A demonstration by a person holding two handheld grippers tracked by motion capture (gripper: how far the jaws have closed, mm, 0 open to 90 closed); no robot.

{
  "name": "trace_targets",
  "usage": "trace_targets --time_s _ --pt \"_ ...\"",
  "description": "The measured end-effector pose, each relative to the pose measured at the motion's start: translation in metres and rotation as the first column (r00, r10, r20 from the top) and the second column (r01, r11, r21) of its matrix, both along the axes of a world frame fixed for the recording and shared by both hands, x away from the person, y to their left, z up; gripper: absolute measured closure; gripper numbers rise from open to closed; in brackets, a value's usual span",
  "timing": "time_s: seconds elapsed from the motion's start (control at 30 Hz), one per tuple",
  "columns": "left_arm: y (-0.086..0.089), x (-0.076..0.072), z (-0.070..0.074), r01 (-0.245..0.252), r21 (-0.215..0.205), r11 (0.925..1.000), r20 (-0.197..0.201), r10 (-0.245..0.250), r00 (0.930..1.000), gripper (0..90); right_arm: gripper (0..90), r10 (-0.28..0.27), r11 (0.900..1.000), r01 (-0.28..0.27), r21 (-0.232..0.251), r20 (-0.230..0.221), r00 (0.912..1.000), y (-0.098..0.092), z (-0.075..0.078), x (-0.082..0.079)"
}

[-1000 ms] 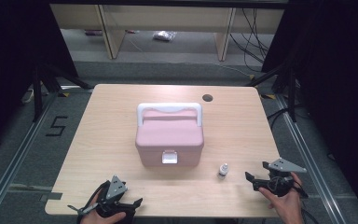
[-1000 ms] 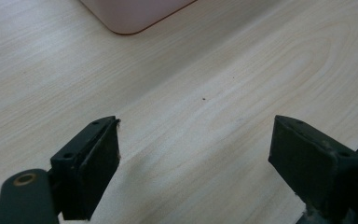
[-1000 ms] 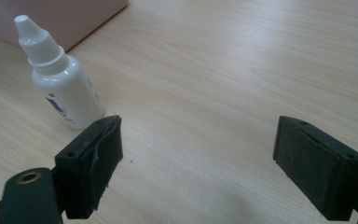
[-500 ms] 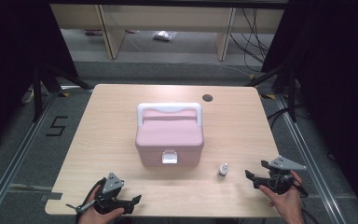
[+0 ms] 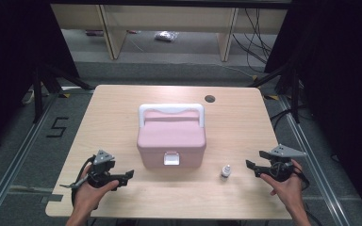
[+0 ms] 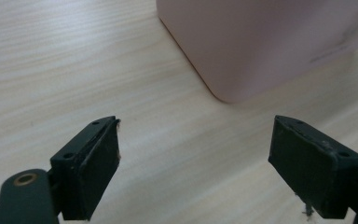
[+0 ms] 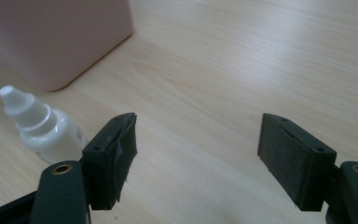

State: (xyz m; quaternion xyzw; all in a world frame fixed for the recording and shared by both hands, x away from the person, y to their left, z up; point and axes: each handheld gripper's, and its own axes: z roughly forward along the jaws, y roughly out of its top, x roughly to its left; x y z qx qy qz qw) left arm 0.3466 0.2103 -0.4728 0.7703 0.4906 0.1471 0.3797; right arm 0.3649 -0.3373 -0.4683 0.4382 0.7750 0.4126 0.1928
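Right claw (image 5: 250, 168) agape, narrowing, empty, near small white bottle (image 5: 225, 172).

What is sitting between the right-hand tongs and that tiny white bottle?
Nothing visible. The right tongs are open and empty, with bare table between them and the small white bottle. The pink box sits beyond the bottle, not between them.

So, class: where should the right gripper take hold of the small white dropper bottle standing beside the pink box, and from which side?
Probably the small white dropper bottle's round body, below its narrow cap. It stands upright, so come in level from the right gripper's side, jaws either side of it.
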Motion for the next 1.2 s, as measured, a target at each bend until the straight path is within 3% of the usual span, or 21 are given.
trace_targets --time_s 0.23,0.27,0.3,0.47,0.57,0.67,0.7,0.77,0.8,0.87,0.9,0.93,1.07,1.13,1.2 --pt "-0.005 0.029 0.004 -0.017 -0.006 0.9998 0.008 0.017 0.9998 15.3 36.5 0.035 0.999 -0.035 0.016 -0.009 0.9994 0.008 0.008 0.019" --pt "-0.005 0.033 0.004 -0.005 0.002 1.0000 -0.002 0.005 1.0000 15.4 38.7 0.052 0.999 -0.052 -0.003 0.012 0.9986 0.011 0.010 0.025" --pt "-0.007 0.037 0.004 0.000 0.009 1.0000 -0.004 0.000 1.0000 15.4 39.9 0.055 0.998 -0.055 0.013 -0.015 0.9984 0.014 0.012 0.025" --pt "-0.010 0.053 0.002 0.000 0.011 0.9999 -0.008 0.000 1.0000 18.1 47.6 0.102 0.995 -0.102 -0.010 0.001 0.9947 0.026 0.015 0.037" --pt "-0.008 0.065 0.001 -0.010 0.031 0.9995 -0.006 0.010 0.9999 18.3 52.6 0.111 0.994 -0.111 -0.018 -0.020 0.9937 0.035 0.018 0.043" --pt "-0.009 0.075 0.000 -0.008 0.021 0.9997 -0.011 0.008 0.9999 20.4 57.4 0.127 0.992 -0.127 -0.017 -0.009 0.9918 0.043 0.019 0.050" --pt "-0.009 0.075 0.000 -0.008 0.021 0.9997 -0.011 0.008 0.9999 23.1 59.7 0.121 0.993 -0.121 -0.006 -0.031 0.9922 0.046 0.020 0.050" --pt "-0.011 0.081 -0.001 0.001 0.007 1.0000 -0.007 -0.001 1.0000 25.3 61.0 0.139 0.990 -0.139 -0.021 -0.033 0.9898 0.049 0.021 0.052" --pt "-0.012 0.087 -0.001 0.032 0.007 0.9995 -0.016 -0.032 0.9994 27.7 63.9 0.133 0.990 -0.135 -0.030 -0.047 0.9900 0.053 0.022 0.055" --pt "-0.014 0.089 0.000 0.024 0.000 0.9997 -0.012 -0.024 0.9996 31.6 65.4 0.131 0.991 -0.132 -0.032 -0.045 0.9904 0.055 0.023 0.056" --pt "-0.014 0.093 0.001 0.043 -0.011 0.9990 -0.015 -0.043 0.9990 37.3 68.2 0.136 0.990 -0.136 -0.023 -0.023 0.9905 0.057 0.022 0.061" --pt "-0.014 0.095 0.001 0.052 -0.014 0.9986 -0.010 -0.052 0.9986 41.7 70.0 0.132 0.991 -0.132 -0.013 -0.034 0.9907 0.059 0.022 0.062" --pt "-0.015 0.094 0.003 0.058 -0.001 0.9983 -0.003 -0.058 0.9983 58.6 75.6 0.137 0.990 -0.138 -0.022 -0.049 0.9893 0.064 0.021 0.064" --pt "-0.016 0.093 0.003 0.087 -0.004 0.9962 0.007 -0.087 0.9962 68.3 81.0 0.165 0.985 -0.167 -0.051 -0.037 0.9856 0.069 0.023 0.067" --pt "-0.017 0.091 0.004 0.098 -0.006 0.9951 0.028 -0.098 0.9948 75.1 83.7 0.167 0.985 -0.169 -0.039 -0.050 0.9847 0.074 0.025 0.065"
